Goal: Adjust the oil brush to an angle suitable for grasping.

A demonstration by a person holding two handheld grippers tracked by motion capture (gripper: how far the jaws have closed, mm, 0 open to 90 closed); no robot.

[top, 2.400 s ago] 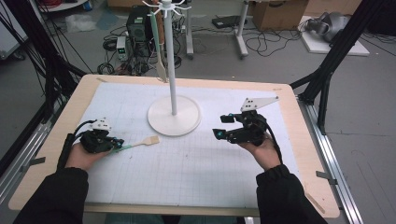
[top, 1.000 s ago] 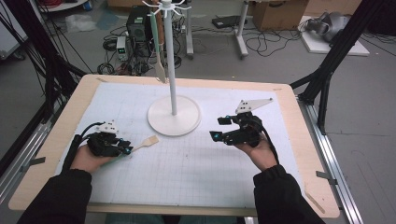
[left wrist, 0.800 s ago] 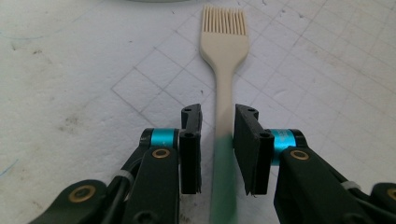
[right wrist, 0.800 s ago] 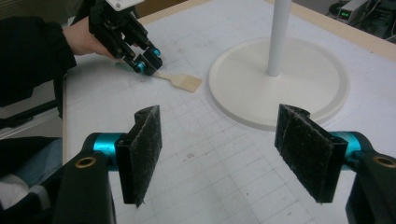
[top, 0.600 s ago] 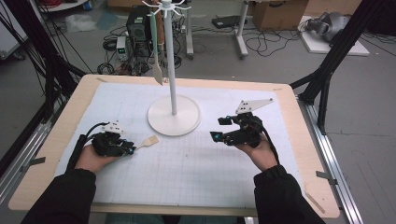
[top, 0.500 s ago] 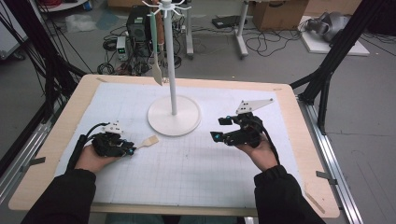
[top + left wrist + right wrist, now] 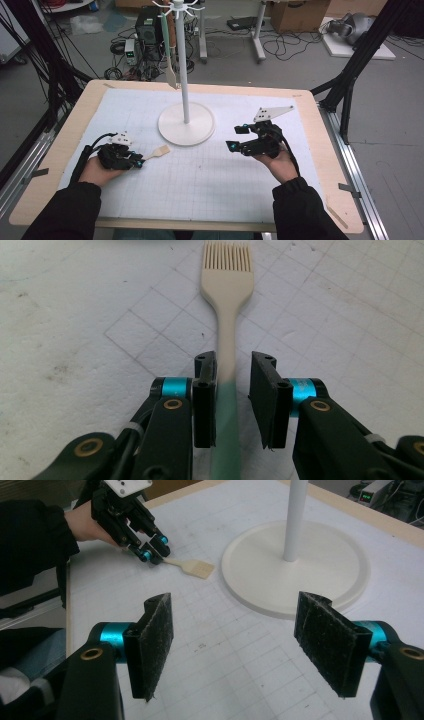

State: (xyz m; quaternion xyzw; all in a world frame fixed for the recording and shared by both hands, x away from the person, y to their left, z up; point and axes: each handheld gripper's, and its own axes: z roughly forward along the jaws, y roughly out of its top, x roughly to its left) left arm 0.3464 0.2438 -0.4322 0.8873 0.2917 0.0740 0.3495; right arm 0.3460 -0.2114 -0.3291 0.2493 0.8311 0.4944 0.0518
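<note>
The brush (image 7: 226, 315) lies flat on the bench (image 7: 310, 130), its handle between the narrowed jaws of the left claw (image 7: 234, 365), not yet clamped; the claw has been brought over it. The right claw (image 7: 240, 640) is held wide, empty.

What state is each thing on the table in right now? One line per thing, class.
Brush: lying flat on the grid mat, handle between the left claw's jaws.
Left claw: closing around the handle, one pad touching, a gap at the other.
Right claw: wide open, nothing between the jaws.
Stand: upright.
Spatula: hanging from the stand's top.
</note>
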